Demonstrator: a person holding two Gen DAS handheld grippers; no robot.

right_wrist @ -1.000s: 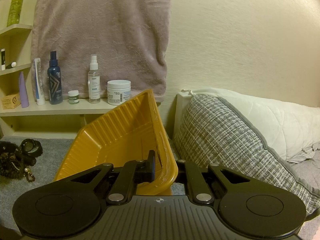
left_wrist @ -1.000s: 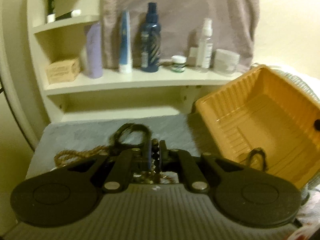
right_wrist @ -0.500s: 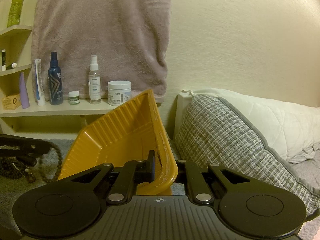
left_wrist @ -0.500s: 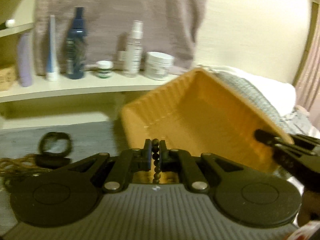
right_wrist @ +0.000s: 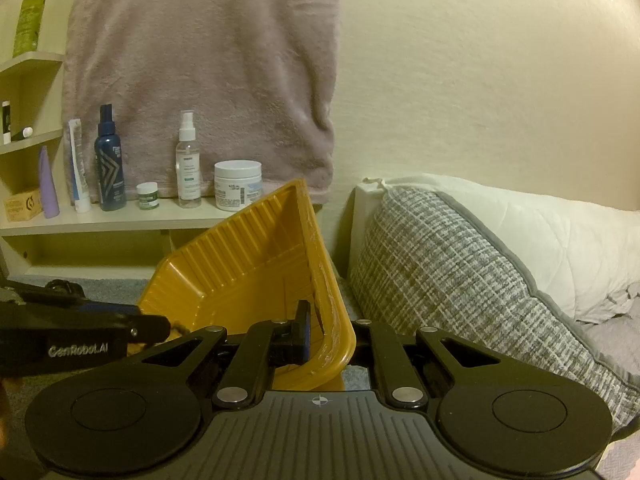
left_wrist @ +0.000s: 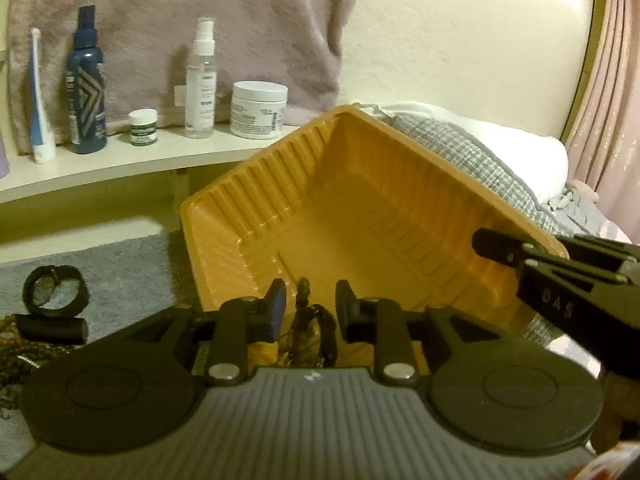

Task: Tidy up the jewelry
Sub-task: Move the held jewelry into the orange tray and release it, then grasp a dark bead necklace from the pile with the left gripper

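Note:
A tilted yellow tray (left_wrist: 280,184) leans against a pillow, and my right gripper (right_wrist: 328,334) is shut on its near rim (right_wrist: 332,320); the same gripper (left_wrist: 500,246) shows at the tray's right edge in the left wrist view. My left gripper (left_wrist: 310,300) hovers over the tray's near end with its jaws opening. A dark bead string (left_wrist: 304,294) hangs loose in the gap, touching neither pad. Below it a dark looped piece (left_wrist: 326,328) lies in the tray. The left gripper (right_wrist: 168,326) reaches in from the left in the right wrist view.
A black band (left_wrist: 52,290) and brown beaded strands (left_wrist: 16,344) lie on the grey cover at the left. A shelf (left_wrist: 120,164) behind holds several bottles and jars. A checked pillow (right_wrist: 440,272) sits right of the tray.
My left gripper swung right, from the jewelry pile to over the tray, and its jaws have parted, releasing the bead string they pinched. The right gripper has kept still on the tray.

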